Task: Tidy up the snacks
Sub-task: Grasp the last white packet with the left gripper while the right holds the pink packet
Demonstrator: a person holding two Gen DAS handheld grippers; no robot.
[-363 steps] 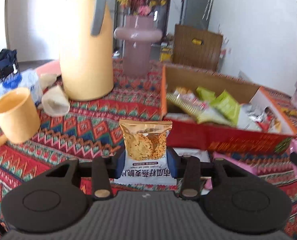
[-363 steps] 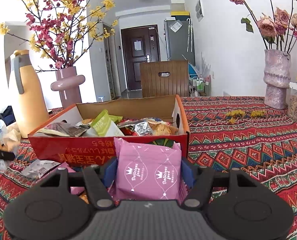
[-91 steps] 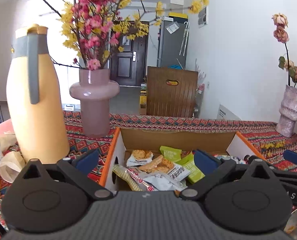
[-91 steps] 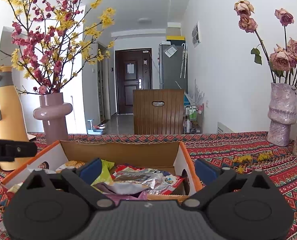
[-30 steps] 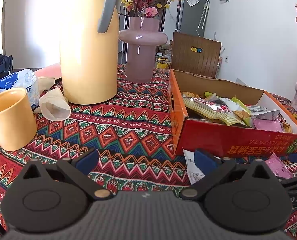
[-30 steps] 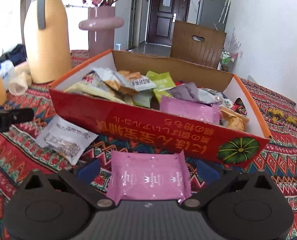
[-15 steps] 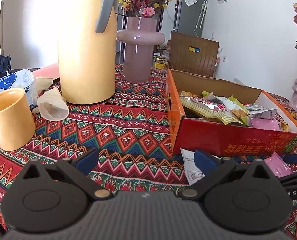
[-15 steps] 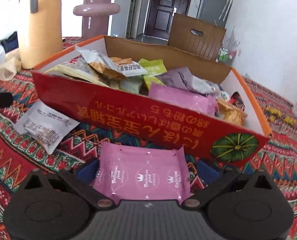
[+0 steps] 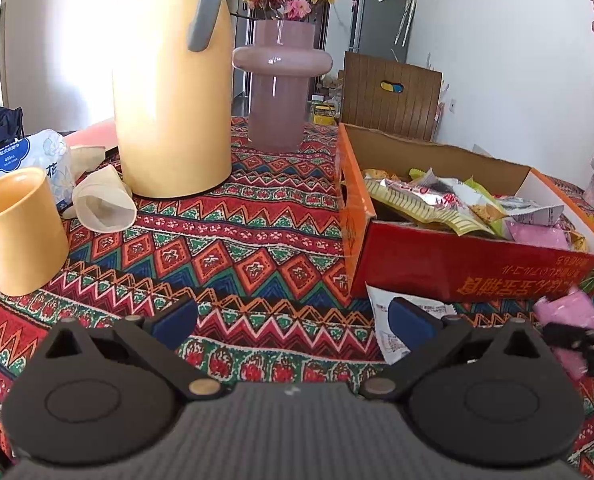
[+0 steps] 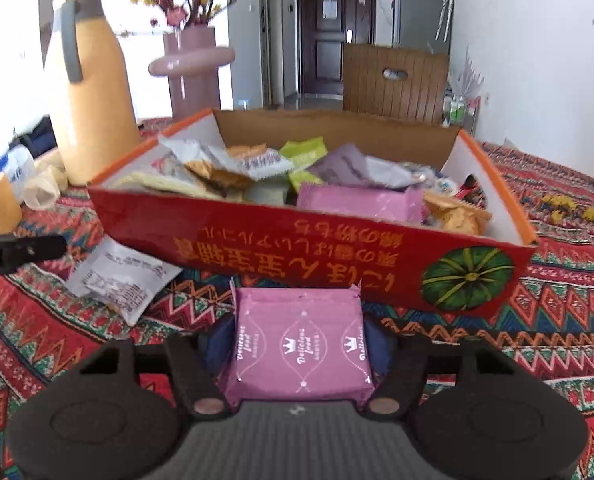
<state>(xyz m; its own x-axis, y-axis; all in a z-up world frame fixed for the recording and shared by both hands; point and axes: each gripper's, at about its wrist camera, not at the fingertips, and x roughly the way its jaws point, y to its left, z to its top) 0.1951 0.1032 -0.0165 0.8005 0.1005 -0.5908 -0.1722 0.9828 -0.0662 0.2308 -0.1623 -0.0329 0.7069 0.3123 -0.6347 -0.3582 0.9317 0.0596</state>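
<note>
A red cardboard box (image 10: 297, 240) (image 9: 457, 268) holds several snack packets. In front of it, a pink snack packet (image 10: 297, 344) lies between the blue pads of my right gripper (image 10: 297, 332). Its jaws are closing and the pads touch both sides of the packet. The left wrist view catches that packet (image 9: 569, 312) at the far right. My left gripper (image 9: 293, 318) stands open over the tablecloth with nothing between its fingers. A white snack packet (image 9: 393, 344) (image 10: 121, 276) lies flat by the box's near left corner, partly behind the left gripper's right finger.
A tall yellow thermos jug (image 9: 173, 92) and a pink vase (image 9: 281, 92) stand behind the box's left side. A yellow mug (image 9: 17, 232), a tissue pack (image 9: 17, 156) and a crumpled paper cup (image 9: 101, 200) sit at the left. A patterned cloth covers the table.
My right gripper's jaws have come in from wide open onto the pink packet, which now looks narrower and nearer. The left gripper has stayed where it was, still open.
</note>
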